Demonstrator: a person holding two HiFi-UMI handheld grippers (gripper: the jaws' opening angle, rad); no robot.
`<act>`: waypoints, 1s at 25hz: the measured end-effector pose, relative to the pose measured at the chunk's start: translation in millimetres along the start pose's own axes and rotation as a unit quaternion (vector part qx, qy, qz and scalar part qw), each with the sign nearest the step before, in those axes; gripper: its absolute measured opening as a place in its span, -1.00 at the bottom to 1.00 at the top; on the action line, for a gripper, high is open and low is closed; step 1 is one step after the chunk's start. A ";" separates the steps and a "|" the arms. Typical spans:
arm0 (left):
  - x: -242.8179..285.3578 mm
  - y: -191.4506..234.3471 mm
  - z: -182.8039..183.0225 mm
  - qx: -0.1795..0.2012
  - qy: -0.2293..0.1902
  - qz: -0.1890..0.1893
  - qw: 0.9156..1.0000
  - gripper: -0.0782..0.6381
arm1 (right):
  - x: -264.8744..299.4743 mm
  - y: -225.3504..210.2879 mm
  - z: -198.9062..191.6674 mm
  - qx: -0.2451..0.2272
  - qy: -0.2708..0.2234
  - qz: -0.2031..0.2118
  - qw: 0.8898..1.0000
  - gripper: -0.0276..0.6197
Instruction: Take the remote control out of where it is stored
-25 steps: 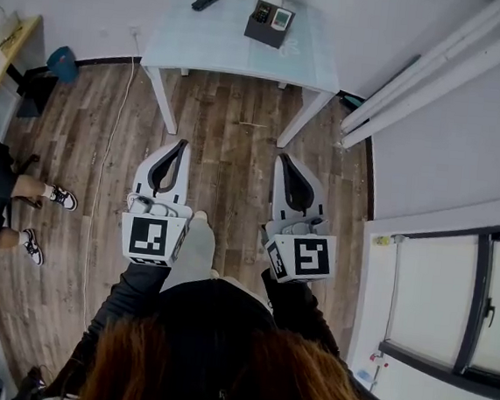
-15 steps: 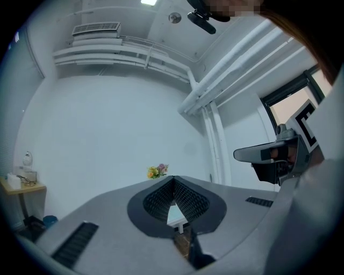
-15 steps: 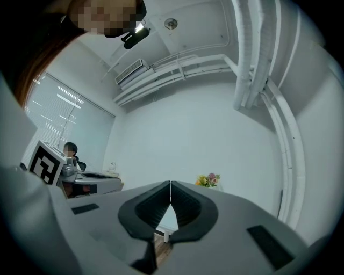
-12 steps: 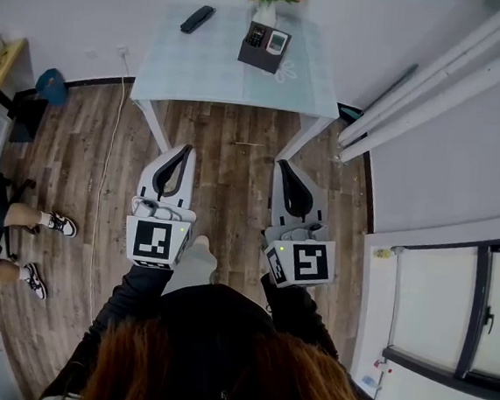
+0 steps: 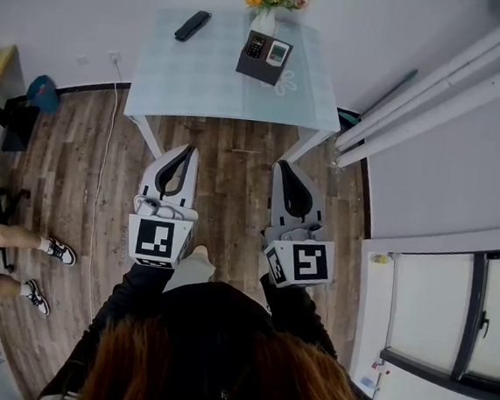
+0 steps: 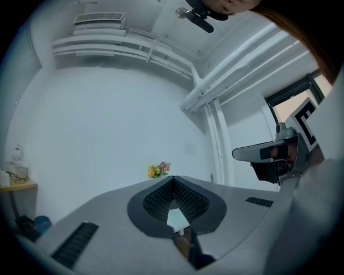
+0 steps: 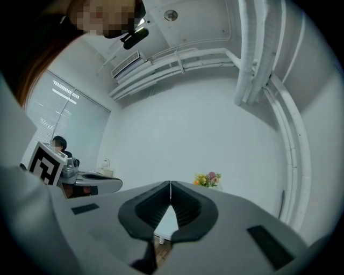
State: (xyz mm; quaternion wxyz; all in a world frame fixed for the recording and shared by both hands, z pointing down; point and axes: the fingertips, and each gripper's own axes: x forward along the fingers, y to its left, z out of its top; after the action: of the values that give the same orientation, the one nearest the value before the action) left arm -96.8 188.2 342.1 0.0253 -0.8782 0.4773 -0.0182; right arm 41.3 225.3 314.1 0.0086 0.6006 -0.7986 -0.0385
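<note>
While the left gripper (image 5: 183, 150) and right gripper (image 5: 285, 166) hung pressed together and empty, short of the table (image 5: 208, 85), the approach apparently required reaching the remote control (image 5: 257, 47) in its holder (image 5: 258, 67).

Left gripper (image 5: 185, 148): I hold it pointing forward, fingers pressed together, nothing between them.
Right gripper (image 5: 282, 163): alongside and parallel, fingers closed, empty.
Arms (image 5: 127, 290): both bent, dark-sleeved.

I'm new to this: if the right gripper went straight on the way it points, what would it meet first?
Probably the table, near its front edge. Nothing shows between it and the right gripper, though height is hard to judge.
</note>
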 end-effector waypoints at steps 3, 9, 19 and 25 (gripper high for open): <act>11.3 10.2 -2.1 0.001 0.003 -0.001 1.000 -0.77 | 15.3 -2.5 -1.7 0.001 0.000 -0.002 1.000 -0.87; 29.7 29.4 -7.1 0.000 0.006 -0.006 1.000 -0.77 | 43.7 -4.5 -6.4 0.006 0.003 -0.005 1.000 -0.87; 40.7 49.6 -17.6 -0.001 0.016 -0.010 1.000 -0.77 | 65.9 -5.8 -14.5 0.013 0.007 -0.013 1.000 -0.87; 40.8 56.3 -23.3 -0.004 0.019 -0.009 1.000 -0.77 | 71.0 -7.9 -15.5 0.013 0.009 -0.018 1.000 -0.87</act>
State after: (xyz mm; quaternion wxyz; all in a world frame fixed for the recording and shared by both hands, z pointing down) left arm -123.0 122.8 362.2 0.0121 -0.8822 0.4695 -0.0331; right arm 30.0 154.2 326.7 0.0074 0.6151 -0.7881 -0.0222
